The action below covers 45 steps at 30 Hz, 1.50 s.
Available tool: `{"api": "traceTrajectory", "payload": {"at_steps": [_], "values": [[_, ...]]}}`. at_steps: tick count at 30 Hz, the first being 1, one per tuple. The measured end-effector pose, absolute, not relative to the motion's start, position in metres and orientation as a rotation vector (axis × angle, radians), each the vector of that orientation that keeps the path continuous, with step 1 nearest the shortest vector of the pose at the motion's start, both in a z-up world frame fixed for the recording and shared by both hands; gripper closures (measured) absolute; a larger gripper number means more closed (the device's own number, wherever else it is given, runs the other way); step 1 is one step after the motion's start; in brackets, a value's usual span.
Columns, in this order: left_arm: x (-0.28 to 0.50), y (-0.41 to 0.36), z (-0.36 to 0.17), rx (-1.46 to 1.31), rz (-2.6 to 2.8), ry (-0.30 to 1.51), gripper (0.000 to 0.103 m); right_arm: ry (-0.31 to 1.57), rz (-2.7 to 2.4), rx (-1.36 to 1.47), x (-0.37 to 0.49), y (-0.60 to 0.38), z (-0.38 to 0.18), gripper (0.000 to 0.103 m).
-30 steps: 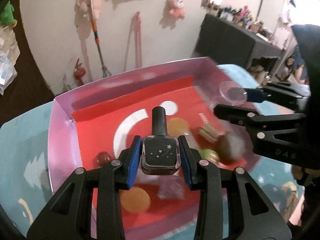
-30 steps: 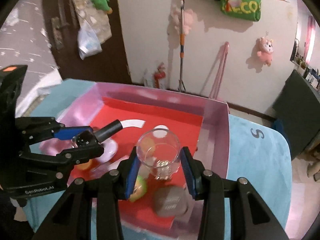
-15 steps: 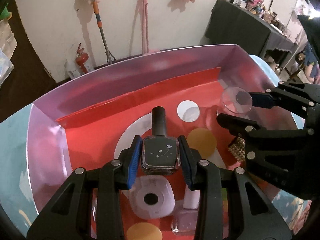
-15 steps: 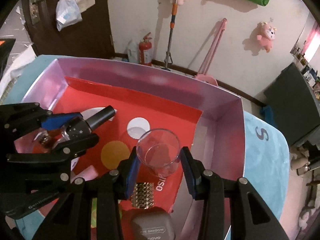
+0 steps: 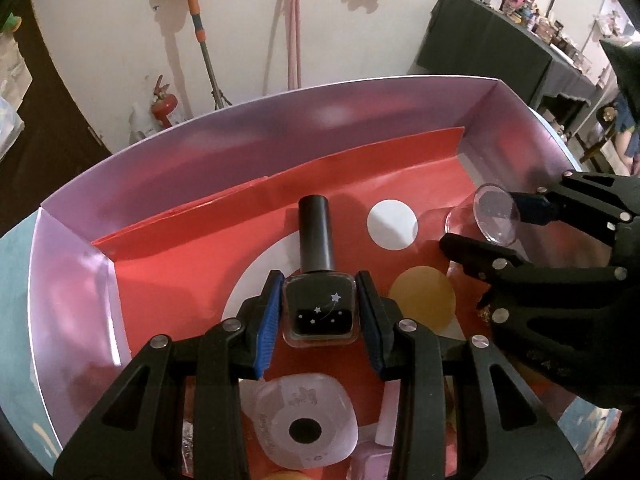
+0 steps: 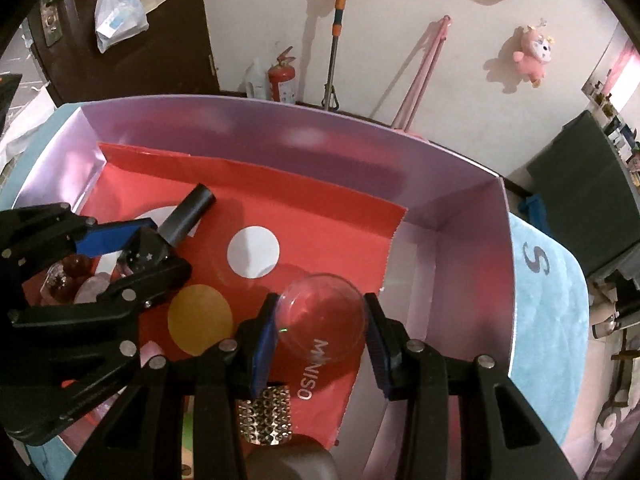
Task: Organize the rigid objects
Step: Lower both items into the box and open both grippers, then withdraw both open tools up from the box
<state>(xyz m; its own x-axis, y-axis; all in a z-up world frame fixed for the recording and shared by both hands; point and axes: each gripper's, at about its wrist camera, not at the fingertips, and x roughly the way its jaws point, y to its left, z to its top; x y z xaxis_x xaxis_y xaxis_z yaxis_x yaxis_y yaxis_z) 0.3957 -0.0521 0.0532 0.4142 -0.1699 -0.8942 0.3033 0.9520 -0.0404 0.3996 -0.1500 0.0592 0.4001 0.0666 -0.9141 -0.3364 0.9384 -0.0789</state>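
Two grippers hang over one pink-walled box [image 5: 76, 280] lined with a red sheet [image 5: 180, 280], which serves as the landmark for everything else. At the box's left side, the left gripper [image 5: 319, 308] has its blue pads pressed against the flat sides of a dark nail polish bottle [image 5: 319, 308] with small stars on its face; the jaws stand narrow, closed on the bottle's body, and the black cap points toward the box's far wall. The bottle is held above the red sheet, over a white curved mark. Just under this gripper, near the box's near edge, lies a pale rounded case with a dark round centre [image 5: 306, 424]. Toward the middle of the box, a white circle [image 6: 253, 252] and a yellow circle [image 6: 200, 320] are printed on the sheet. Further right, the right gripper [image 6: 322, 326] clamps a clear glass cup [image 6: 322, 320] between its pads, jaws set moderately wide to fit it, near the sheet's right edge above the printed lettering. Beside that gripper's left finger, a glittery studded item [image 6: 266, 416] lies on the sheet.
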Motion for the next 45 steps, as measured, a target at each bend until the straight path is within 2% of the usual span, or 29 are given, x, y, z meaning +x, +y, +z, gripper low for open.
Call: {"api": "traceTrajectory", "payload": {"at_steps": [11, 13, 15, 16, 22, 27, 30, 33, 36, 38, 41, 45], "values": [[0.397, -0.042, 0.056, 0.098, -0.303, 1.110, 0.068, 1.136, 0.261, -0.258, 0.402, -0.151, 0.059, 0.059], [0.397, -0.041, 0.058, 0.090, -0.305, 1.102, 0.065, 1.138, 0.262, -0.256, 0.403, -0.151, 0.059, 0.059], [0.396, -0.039, 0.061, 0.088, -0.304, 1.086, 0.050, 1.140, 0.263, -0.254, 0.403, -0.150, 0.060, 0.058], [0.395, -0.038, 0.062, 0.086, -0.304, 1.079, 0.048, 1.139, 0.263, -0.253, 0.403, -0.151, 0.061, 0.057], [0.384, -0.038, 0.074, 0.081, -0.294, 1.050, 0.047, 1.129, 0.264, -0.252, 0.399, -0.150, 0.067, 0.053], [0.369, -0.032, 0.086, 0.069, -0.282, 1.019, 0.041, 1.101, 0.262, -0.251, 0.387, -0.151, 0.078, 0.048], [0.361, -0.027, 0.096, 0.051, -0.270, 1.003, 0.033, 1.078, 0.260, -0.239, 0.378, -0.154, 0.089, 0.039], [0.348, -0.020, 0.108, 0.031, -0.257, 0.962, 0.031, 1.046, 0.260, -0.222, 0.367, -0.159, 0.103, 0.036], [0.332, -0.014, 0.119, 0.023, -0.239, 0.916, 0.028, 1.010, 0.262, -0.195, 0.353, -0.164, 0.118, 0.030], [0.321, -0.012, 0.126, 0.021, -0.226, 0.883, 0.026, 0.976, 0.264, -0.181, 0.343, -0.165, 0.129, 0.021], [0.300, -0.008, 0.134, 0.015, -0.195, 0.818, 0.018, 0.929, 0.274, -0.150, 0.327, -0.168, 0.141, 0.011], [0.274, -0.006, 0.138, 0.036, -0.136, 0.724, 0.010, 0.855, 0.284, -0.126, 0.303, -0.169, 0.151, 0.007]]}}
